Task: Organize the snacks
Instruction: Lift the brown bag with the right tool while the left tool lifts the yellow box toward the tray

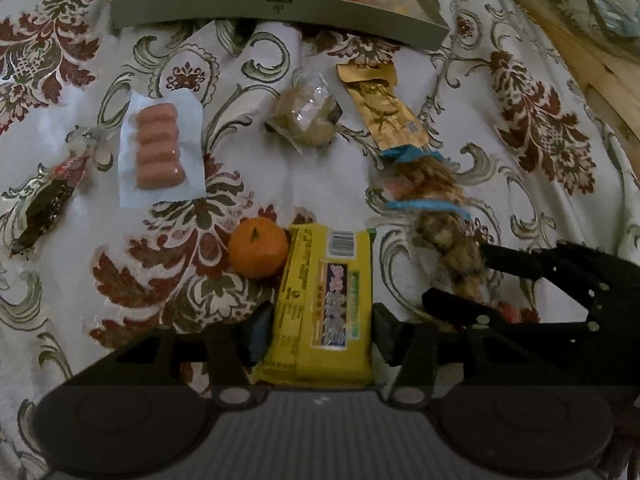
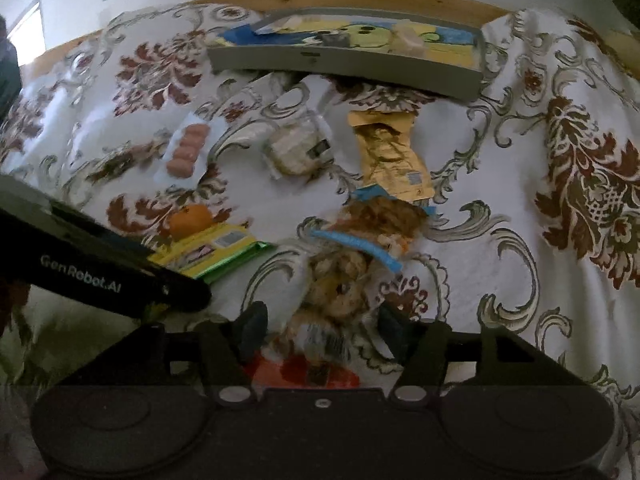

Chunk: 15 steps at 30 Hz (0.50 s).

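A yellow snack packet [image 1: 324, 308] lies on the flowered cloth between the fingers of my left gripper [image 1: 322, 320]. Both pads press against its long sides. An orange tangerine [image 1: 258, 247] touches the packet's far left corner. To the right is a clear bag of brown cookies with blue bands [image 2: 344, 276]. My right gripper [image 2: 322, 320] straddles its near end, open, with gaps on both sides. The left wrist view shows the same bag [image 1: 440, 220] with the right gripper [image 1: 460, 276] around it.
A grey tray [image 1: 280, 10] holding a few packets stands at the far edge. Before it lie a pack of sausages [image 1: 160, 148], a clear-wrapped cake [image 1: 308, 116], a gold packet [image 1: 384, 108] and a dark bar [image 1: 48, 204]. A wooden rail [image 2: 360, 0] runs behind.
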{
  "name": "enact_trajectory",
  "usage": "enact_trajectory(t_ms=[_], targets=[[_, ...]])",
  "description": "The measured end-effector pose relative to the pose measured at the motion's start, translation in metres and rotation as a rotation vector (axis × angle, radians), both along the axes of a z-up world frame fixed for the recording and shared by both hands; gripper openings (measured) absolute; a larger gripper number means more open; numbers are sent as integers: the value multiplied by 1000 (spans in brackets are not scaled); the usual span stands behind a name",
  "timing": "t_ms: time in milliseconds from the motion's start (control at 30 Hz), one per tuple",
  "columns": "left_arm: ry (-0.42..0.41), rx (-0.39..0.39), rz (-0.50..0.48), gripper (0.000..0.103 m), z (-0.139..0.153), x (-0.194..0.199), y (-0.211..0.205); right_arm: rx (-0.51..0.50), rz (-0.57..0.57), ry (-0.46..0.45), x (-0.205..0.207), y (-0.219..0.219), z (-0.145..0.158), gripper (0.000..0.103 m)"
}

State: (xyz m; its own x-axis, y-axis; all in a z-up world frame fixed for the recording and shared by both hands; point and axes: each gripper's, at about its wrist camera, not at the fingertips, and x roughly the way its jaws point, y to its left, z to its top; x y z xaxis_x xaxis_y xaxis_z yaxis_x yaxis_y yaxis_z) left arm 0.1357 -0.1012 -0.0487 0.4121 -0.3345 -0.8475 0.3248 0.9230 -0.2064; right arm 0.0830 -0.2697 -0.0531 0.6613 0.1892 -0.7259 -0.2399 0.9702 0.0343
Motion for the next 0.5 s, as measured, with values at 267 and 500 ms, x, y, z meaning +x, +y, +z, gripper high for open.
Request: enact_trajectory(t_ms=[267, 500], targets=[[0, 20, -3, 54, -4, 11, -9, 20, -39, 14, 5, 1, -8, 58], [-4, -6, 15, 52, 0, 0, 1, -67, 37, -38, -11, 13, -3, 52]])
